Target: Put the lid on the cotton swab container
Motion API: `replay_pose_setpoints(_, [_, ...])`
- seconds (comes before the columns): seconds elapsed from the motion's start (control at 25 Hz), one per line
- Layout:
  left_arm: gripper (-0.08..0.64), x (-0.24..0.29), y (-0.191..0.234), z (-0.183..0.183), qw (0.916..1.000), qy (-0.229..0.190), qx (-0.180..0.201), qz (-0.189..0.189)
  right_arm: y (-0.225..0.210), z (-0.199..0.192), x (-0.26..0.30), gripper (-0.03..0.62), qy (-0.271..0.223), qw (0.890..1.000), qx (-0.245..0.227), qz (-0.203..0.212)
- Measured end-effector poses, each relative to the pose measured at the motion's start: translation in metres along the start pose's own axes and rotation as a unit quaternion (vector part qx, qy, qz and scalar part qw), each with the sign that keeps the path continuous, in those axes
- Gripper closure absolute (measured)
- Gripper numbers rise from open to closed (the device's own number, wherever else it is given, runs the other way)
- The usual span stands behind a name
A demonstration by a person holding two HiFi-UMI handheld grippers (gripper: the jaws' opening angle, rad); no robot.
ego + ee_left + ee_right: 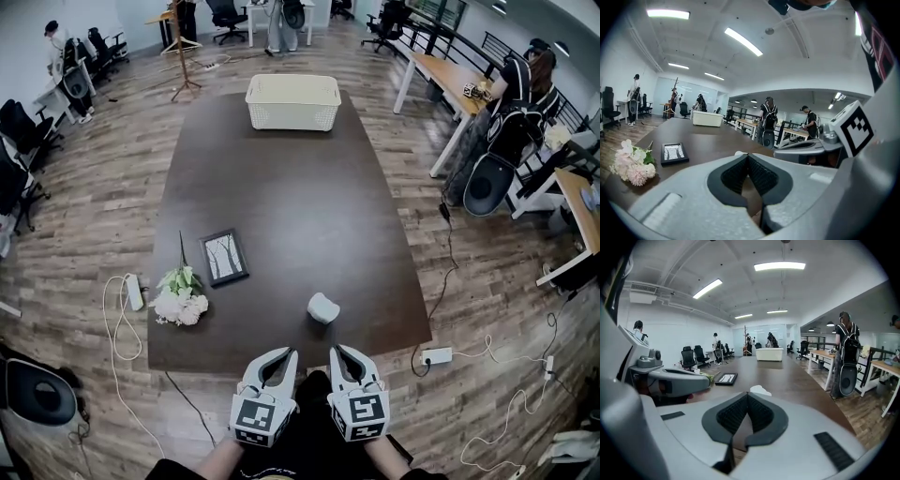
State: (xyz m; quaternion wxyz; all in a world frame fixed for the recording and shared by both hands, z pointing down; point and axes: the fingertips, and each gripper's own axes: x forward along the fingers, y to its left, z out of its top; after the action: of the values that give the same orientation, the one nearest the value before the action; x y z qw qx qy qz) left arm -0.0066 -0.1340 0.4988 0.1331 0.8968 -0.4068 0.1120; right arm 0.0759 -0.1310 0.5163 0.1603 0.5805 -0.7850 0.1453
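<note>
A small white cotton swab container (322,307) sits on the dark brown table (281,187), near its front edge. It peeks over the jaws in the left gripper view (739,153) and the right gripper view (760,390). I cannot tell a separate lid from its body. My left gripper (290,353) and right gripper (336,350) hover side by side just off the front edge, a little short of the container. Both are shut with nothing between the pads. The left gripper's jaws (748,156) meet tip to tip, as do the right gripper's jaws (747,394).
A white basket (292,101) stands at the table's far end. A black picture frame (225,257) and a bunch of pale flowers (181,298) lie front left. Power strips (436,355) and cables lie on the wood floor. Desks, chairs and people surround the table.
</note>
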Motion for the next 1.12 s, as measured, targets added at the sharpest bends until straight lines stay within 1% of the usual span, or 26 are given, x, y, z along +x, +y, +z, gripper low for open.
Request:
replay_pose_setpoints(0.28, [0.552, -0.008, -0.004, -0.01, 1.0, 0.003, -0.009, -0.004, 0.004, -0.01, -0.008, 0.583, -0.005, 1.0, 0.01, -0.011])
replay_pose_setpoints(0.48, [0.552, -0.014, 0.0, -0.012, 0.9999, 0.001, -0.005, 0.014, 0.005, -0.008, -0.011, 0.583, -0.01, 1.0, 0.001, -0.02])
replay_pose_setpoints(0.68, [0.552, -0.017, 0.0, -0.012, 0.9998, -0.005, -0.01, 0.017, 0.001, -0.01, -0.015, 0.584, -0.006, 1.0, -0.005, -0.026])
replay_pose_setpoints(1.12, [0.552, -0.015, 0.001, -0.013, 0.9997, -0.007, -0.016, 0.015, 0.005, -0.008, -0.01, 0.585, -0.005, 1.0, -0.023, -0.021])
